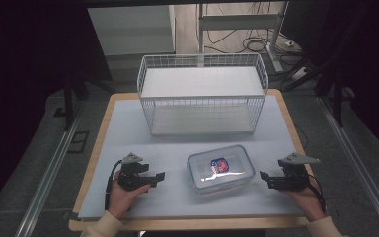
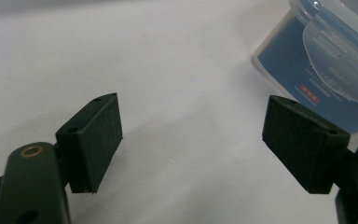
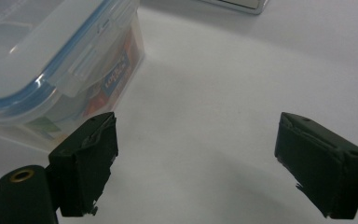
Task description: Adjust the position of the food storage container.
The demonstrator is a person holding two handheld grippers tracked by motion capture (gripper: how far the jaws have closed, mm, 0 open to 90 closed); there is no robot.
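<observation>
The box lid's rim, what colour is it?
Blue, running round the clear lid of the box; the right gripper view shows it best.

left tongs [image 1: 161, 176] agape, right tongs [image 1: 263, 176] agape

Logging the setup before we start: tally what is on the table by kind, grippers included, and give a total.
Clear plastic container with snap-on lid: 1
White wire basket: 1
Handheld grippers, both with jaws open: 2, left gripper and right gripper
Total: 4
</observation>
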